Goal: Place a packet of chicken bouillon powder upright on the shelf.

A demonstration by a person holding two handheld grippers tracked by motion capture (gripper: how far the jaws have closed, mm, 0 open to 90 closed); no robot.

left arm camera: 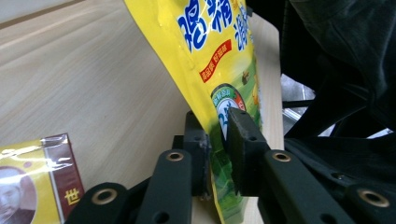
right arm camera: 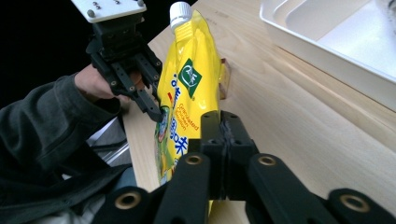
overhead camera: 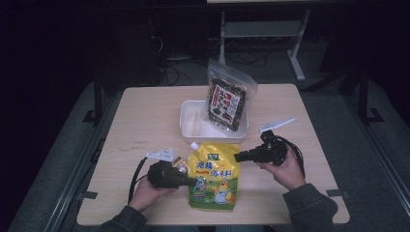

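A yellow spouted pouch (overhead camera: 215,176) with a white cap is held between my two grippers near the table's front edge. My left gripper (overhead camera: 196,182) is shut on its lower left edge. In the left gripper view the pads pinch the pouch (left arm camera: 210,46) at the gripper (left arm camera: 217,140) tips, and the pouch stands upright off the wood. My right gripper (overhead camera: 237,156) meets the pouch's upper right edge. In the right gripper view that gripper (right arm camera: 219,135) has its jaws together on the edge of the pouch (right arm camera: 191,84), with the left gripper (right arm camera: 156,109) gripping the far side.
A white tray (overhead camera: 191,123) sits at the table's middle back, with a dark snack bag (overhead camera: 226,101) standing in it. A small wrapped box (left arm camera: 37,177) lies on the wood by my left gripper. Bare table (overhead camera: 145,111) spreads to the left and right.
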